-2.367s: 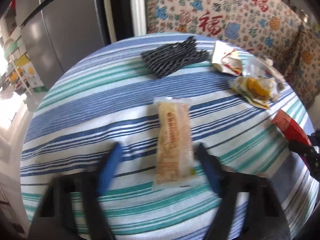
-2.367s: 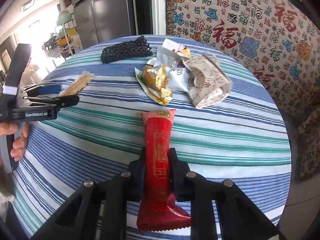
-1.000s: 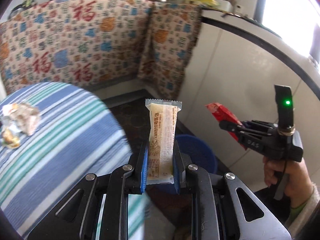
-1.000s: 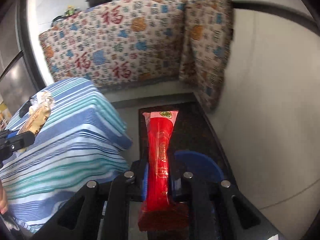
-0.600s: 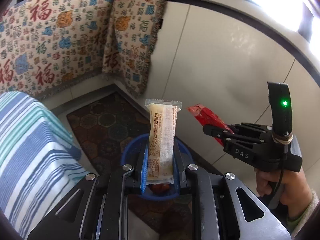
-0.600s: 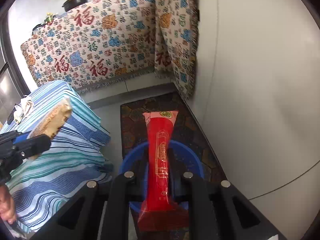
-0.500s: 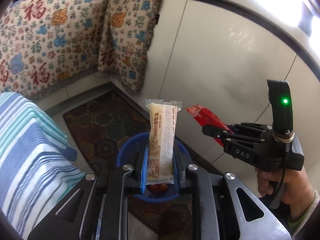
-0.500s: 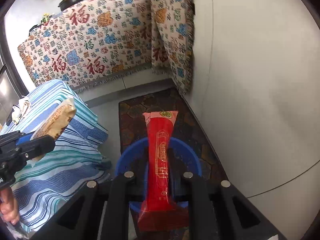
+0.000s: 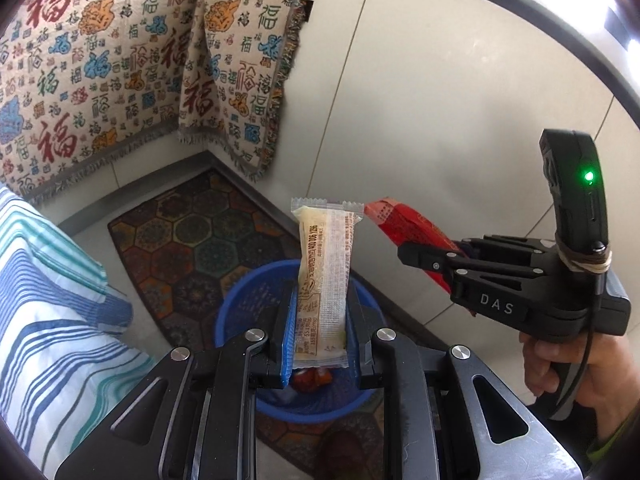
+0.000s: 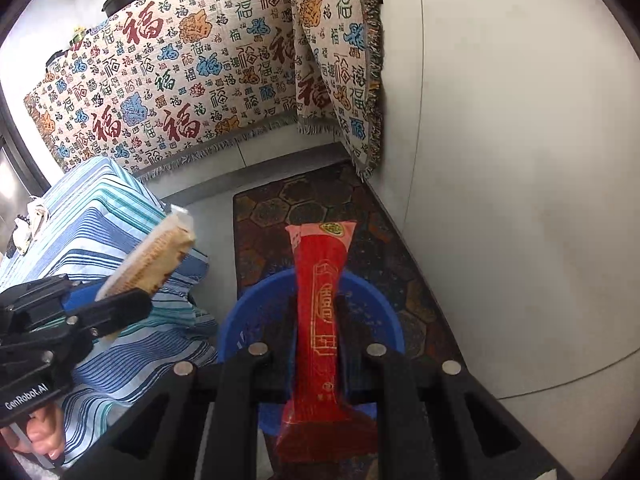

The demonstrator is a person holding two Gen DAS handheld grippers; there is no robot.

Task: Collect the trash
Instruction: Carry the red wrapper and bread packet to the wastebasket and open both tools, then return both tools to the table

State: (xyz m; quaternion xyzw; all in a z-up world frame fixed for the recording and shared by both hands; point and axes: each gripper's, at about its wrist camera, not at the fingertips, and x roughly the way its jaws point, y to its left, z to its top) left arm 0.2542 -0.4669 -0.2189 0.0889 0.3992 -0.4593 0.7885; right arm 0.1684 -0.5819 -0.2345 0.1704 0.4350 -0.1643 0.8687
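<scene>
Your left gripper (image 9: 320, 320) is pinching the pale snack wrapper (image 9: 326, 264), and your right gripper (image 10: 316, 320) is clamped on the red wrapper (image 10: 318, 304). Both hang over the blue bin (image 9: 240, 304), which seems to hold some orange scraps already.

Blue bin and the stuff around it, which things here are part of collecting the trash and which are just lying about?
Part of the job:
- blue bin
- beige wrapper, clamped in the left gripper
- red wrapper, clamped in the right gripper

Just there:
- patterned floor mat
- striped tablecloth
- patterned hanging cloth
</scene>
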